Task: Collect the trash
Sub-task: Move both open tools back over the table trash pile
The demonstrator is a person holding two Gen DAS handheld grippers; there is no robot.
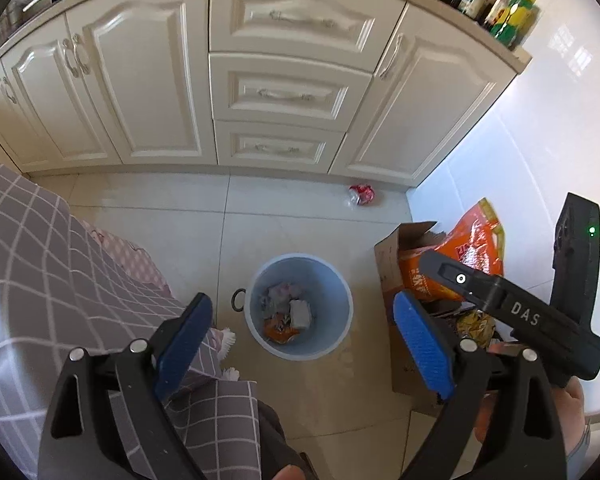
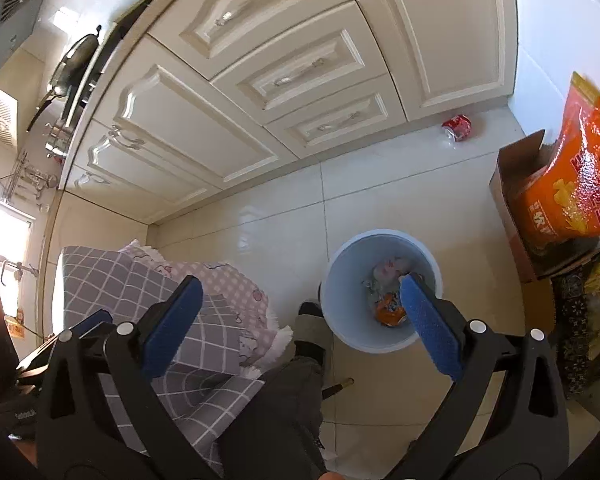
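A light blue waste bin (image 1: 340,300) stands on the tiled floor with wrappers and crumpled paper inside; it also shows in the right wrist view (image 2: 340,300). A crushed red can (image 1: 362,194) lies on the floor by the cabinet base, also in the right wrist view (image 2: 457,127). My left gripper (image 1: 300,338) is open and empty, held above the bin. My right gripper (image 2: 300,320) is open and empty, also above the bin; its body shows in the left wrist view (image 1: 512,308).
A cardboard box (image 1: 392,268) with an orange bag (image 1: 472,248) stands right of the bin by the white wall. Cream cabinets (image 1: 284,92) run along the back. A grey checked cushion (image 1: 60,264) and the person's leg (image 2: 296,380) are on the left.
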